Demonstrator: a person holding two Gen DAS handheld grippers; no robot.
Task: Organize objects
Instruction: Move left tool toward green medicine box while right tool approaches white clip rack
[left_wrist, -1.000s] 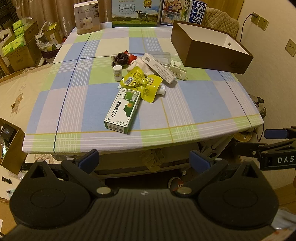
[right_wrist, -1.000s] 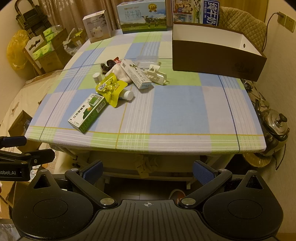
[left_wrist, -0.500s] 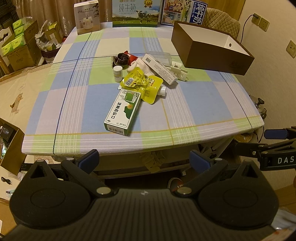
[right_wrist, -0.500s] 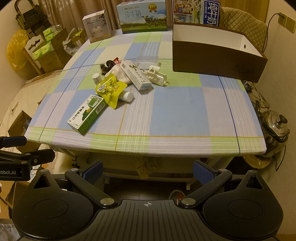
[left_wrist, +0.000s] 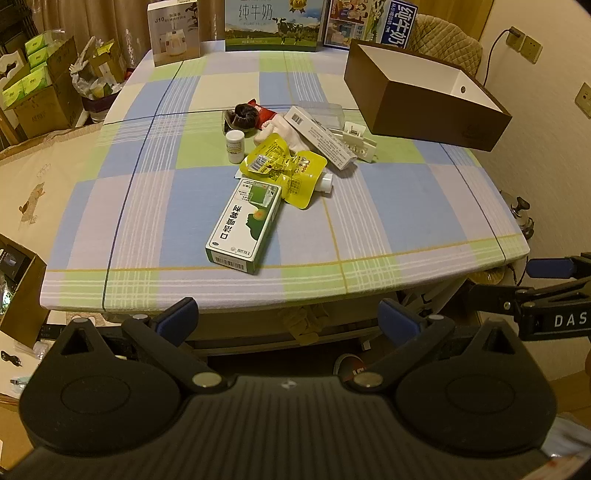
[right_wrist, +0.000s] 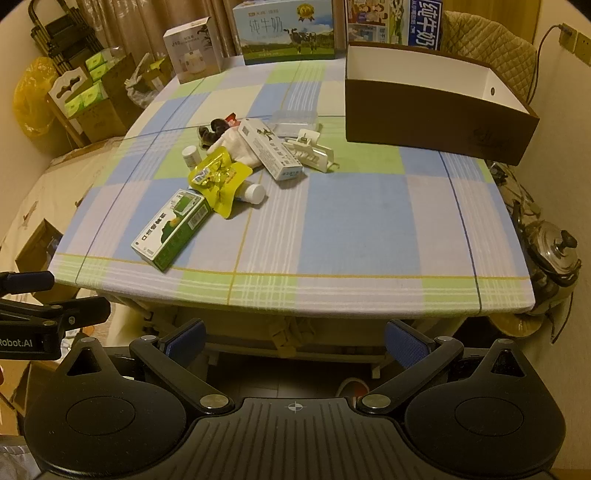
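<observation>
Both tools are hanging off the near edge of the table (right_wrist: 369, 236), below the level of its checked cloth. The left gripper (left_wrist: 288, 315) is holding its fingers wide apart with nothing between them, and the right gripper (right_wrist: 293, 338) is doing the same. The things to be sorted are lying in a loose heap toward the left middle of the cloth. A green and white carton (left_wrist: 245, 225) is lying flat nearest the front edge, and a yellow pouch (left_wrist: 286, 170) is overlapping its far end. A small white bottle (left_wrist: 235, 146) is standing upright just beside the pouch. A long white box (right_wrist: 269, 149) is resting tilted across a white cloth bundle (left_wrist: 275, 129), with a white clip (right_wrist: 308, 149) touching its right side. A dark bundle (left_wrist: 243, 115) and a red wrapper (left_wrist: 260, 110) are sitting at the far end of the heap. A brown open box (right_wrist: 436, 114) with a white inside is standing well apart at the far right corner. Milk cartons (right_wrist: 288, 29) are lining the far edge. A metal pot (right_wrist: 552, 254) is sitting beside the table on the right.
</observation>
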